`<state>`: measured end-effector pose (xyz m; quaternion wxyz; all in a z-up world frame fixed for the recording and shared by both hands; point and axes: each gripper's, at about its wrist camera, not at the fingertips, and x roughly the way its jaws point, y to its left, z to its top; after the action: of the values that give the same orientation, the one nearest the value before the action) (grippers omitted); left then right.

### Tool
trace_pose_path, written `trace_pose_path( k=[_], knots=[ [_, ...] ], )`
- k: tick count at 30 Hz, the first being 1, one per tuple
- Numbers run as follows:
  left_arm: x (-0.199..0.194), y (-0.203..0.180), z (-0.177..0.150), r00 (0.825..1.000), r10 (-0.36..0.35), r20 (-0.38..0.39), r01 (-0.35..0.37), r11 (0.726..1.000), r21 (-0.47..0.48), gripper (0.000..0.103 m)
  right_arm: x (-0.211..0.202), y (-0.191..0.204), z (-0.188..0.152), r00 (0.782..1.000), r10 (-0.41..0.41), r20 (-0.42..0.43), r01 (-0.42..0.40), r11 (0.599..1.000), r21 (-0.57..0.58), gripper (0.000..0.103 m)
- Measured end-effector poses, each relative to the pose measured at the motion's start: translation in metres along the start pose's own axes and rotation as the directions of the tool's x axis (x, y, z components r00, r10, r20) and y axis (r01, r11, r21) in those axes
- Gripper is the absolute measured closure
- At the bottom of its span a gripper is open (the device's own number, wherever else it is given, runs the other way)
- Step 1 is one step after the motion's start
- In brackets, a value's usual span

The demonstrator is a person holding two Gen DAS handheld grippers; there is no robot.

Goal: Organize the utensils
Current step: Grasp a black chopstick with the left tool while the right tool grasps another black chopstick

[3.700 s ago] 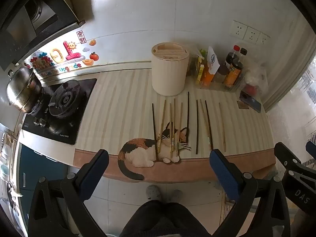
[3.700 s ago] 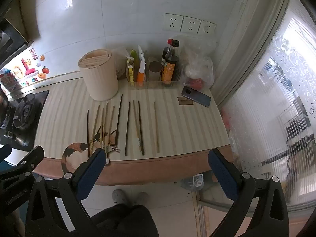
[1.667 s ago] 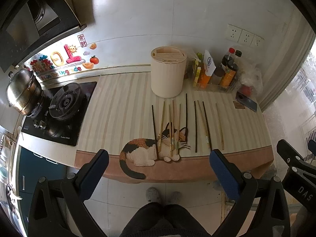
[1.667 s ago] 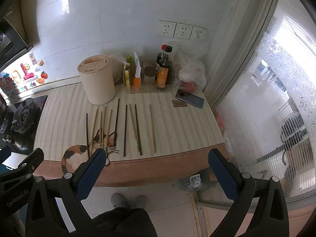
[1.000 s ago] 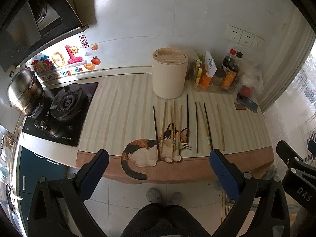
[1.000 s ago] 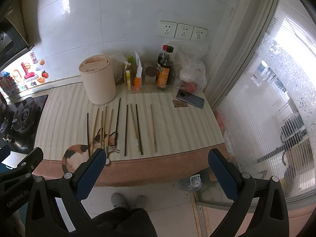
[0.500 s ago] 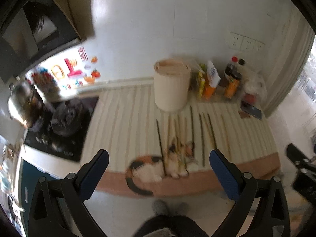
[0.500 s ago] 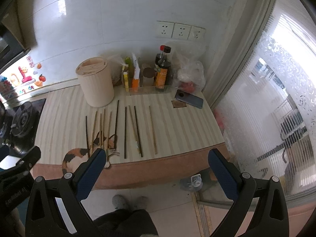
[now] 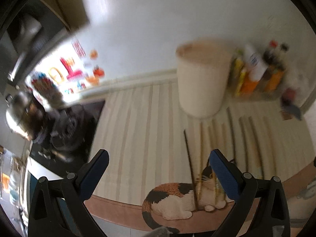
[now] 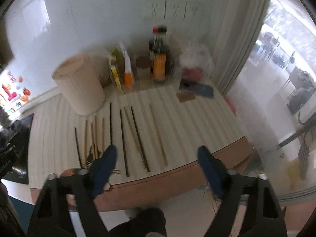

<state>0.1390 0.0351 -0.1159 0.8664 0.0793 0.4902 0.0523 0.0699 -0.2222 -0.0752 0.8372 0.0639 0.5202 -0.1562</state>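
Observation:
Several chopsticks (image 10: pixel 138 136), dark and bamboo, lie side by side on the striped counter (image 10: pixel 187 122), pointing toward a beige cylindrical holder (image 10: pixel 81 85). The holder (image 9: pixel 203 79) and the left chopsticks (image 9: pixel 189 165) also show in the blurred left wrist view. My left gripper (image 9: pixel 158 169) is open and empty, above the counter's front edge, left of the chopsticks. My right gripper (image 10: pixel 156 162) is open and empty, above the near ends of the chopsticks.
A cat-shaped mat (image 9: pixel 177 199) lies under the chopsticks' near ends. A gas stove (image 9: pixel 67 126) and steel pot (image 9: pixel 17 112) are at the left. Sauce bottles (image 10: pixel 160 59), a phone (image 10: pixel 197 87) and a curtain (image 10: pixel 237 39) are at the back right.
Both grippers have moved forward and down toward the counter; the chopsticks and holder now look much closer. Both views are motion-blurred. Nothing on the counter has moved.

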Motion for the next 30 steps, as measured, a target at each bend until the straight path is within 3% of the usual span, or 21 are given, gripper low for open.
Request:
trace_pose_path(
  k=[1, 4, 10, 16, 20, 24, 29, 30],
  knots=[
    [0.021, -0.001, -0.001, 0.998, 0.004, -0.055, -0.005, 1.0, -0.012, 0.0, 0.017, -0.001, 0.002, 1.0, 0.008, -0.03, -0.008, 1.0, -0.001, 0.037],
    [0.077, -0.007, -0.006, 0.977, -0.026, -0.21, 0.016, 0.999, -0.049, 0.006, 0.066, -0.001, 0.011, 0.992, 0.046, -0.118, -0.046, 0.999, -0.001, 0.046],
    [0.159, -0.025, -0.021, 0.907, -0.068, -0.416, 0.022, 0.993, -0.114, 0.042, 0.162, -0.001, 0.026, 0.958, 0.1, -0.269, -0.111, 0.994, -0.026, 0.065],
    [0.194, -0.038, -0.026, 0.879, -0.097, -0.466, 0.028, 0.988, -0.152, 0.045, 0.234, 0.005, 0.042, 0.911, 0.143, -0.387, -0.17, 0.985, -0.035, 0.065],
    [0.207, -0.045, -0.025, 0.866, -0.107, -0.489, 0.029, 0.986, -0.163, 0.062, 0.271, 0.018, 0.052, 0.886, 0.152, -0.439, -0.198, 0.978, -0.063, 0.065],
    [0.204, -0.049, -0.025, 0.873, -0.123, -0.472, 0.046, 0.984, -0.17, 0.094, 0.292, 0.033, 0.061, 0.873, 0.142, -0.467, -0.217, 0.97, -0.112, 0.065],
    [0.2, -0.053, -0.028, 0.875, -0.094, -0.475, 0.03, 0.99, -0.141, 0.099, 0.31, 0.044, 0.061, 0.854, 0.119, -0.507, -0.227, 0.961, -0.158, 0.065],
    [0.201, -0.054, -0.028, 0.875, -0.092, -0.475, 0.029, 0.99, -0.139, 0.1, 0.308, 0.046, 0.061, 0.864, 0.109, -0.492, -0.223, 0.958, -0.179, 0.067]
  ],
)
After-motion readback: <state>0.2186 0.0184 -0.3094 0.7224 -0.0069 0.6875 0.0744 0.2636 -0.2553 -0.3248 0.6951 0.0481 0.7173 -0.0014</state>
